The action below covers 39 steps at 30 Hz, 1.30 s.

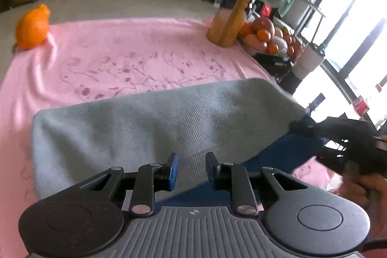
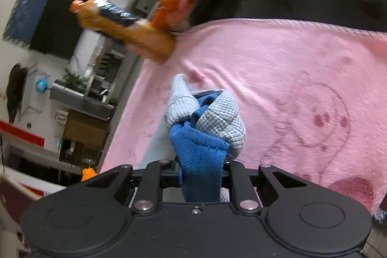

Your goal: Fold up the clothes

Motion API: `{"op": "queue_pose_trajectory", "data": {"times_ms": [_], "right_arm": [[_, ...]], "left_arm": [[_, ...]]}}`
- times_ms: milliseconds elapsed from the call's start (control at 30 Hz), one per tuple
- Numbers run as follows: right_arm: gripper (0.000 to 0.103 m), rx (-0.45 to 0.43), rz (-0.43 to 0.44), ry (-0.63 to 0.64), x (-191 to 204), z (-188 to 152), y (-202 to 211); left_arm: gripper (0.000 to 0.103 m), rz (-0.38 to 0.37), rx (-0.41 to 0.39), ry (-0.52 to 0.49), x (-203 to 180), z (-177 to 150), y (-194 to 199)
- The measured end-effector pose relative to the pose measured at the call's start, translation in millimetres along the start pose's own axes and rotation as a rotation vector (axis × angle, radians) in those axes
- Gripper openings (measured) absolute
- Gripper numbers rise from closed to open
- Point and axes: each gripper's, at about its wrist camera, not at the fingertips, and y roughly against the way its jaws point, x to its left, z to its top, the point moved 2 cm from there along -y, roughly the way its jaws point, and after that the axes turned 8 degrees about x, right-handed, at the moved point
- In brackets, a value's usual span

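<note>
Pink blanket [image 1: 121,59]; right hand-held gripper [image 2: 200,173] clamps grey-blue garment [image 2: 205,127]; left hand-held gripper [image 1: 191,168] parted, empty.

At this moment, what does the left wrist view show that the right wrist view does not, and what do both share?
Only the left wrist view shows the grey-and-blue garment spread wide across the pink blanket, the left tool with a visible gap between its blue pads, an orange bag at the far corner, and bright windows.

Only the right wrist view shows the right tool shut on a bunched corner of the garment, plus a dark screen on the wall.

Both share the blanket, the garment, the orange bottle and the fruit pile.
</note>
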Motion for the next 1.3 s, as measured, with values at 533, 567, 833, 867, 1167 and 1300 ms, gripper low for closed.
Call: {"op": "queue_pose_trajectory", "data": {"times_ms": [533,567,833,867,1167,1300], "right_arm": [[0.01,0.121,-0.209,0.346,121.2,-10.6,7.4],[0.01,0.121,-0.228,0.358,119.3,-10.2,1.6],[0.014,0.136,-0.201,0.182,49.2,-9.3,-6.3],[0.015,0.132,-0.181,0.149,39.1,-8.2,-3.5],[0.05,0.123,-0.077,0.013,-35.9,-5.2,6.0],[0.065,0.137,-0.006,0.026,-47.8,-1.4,-7.5]], "left_arm": [[0.023,-0.128,-0.065,0.007,8.3,-15.8,27.8],[0.023,-0.097,-0.04,0.015,9.7,-15.8,19.8],[0.024,-0.012,0.036,-0.017,-3.9,-20.6,-9.9],[0.024,-0.009,0.038,-0.018,-4.4,-18.4,-12.7],[0.024,-0.008,0.058,0.0,-4.6,-25.1,-19.1],[0.024,-0.012,0.064,0.012,-2.3,-25.5,-22.2]]}}
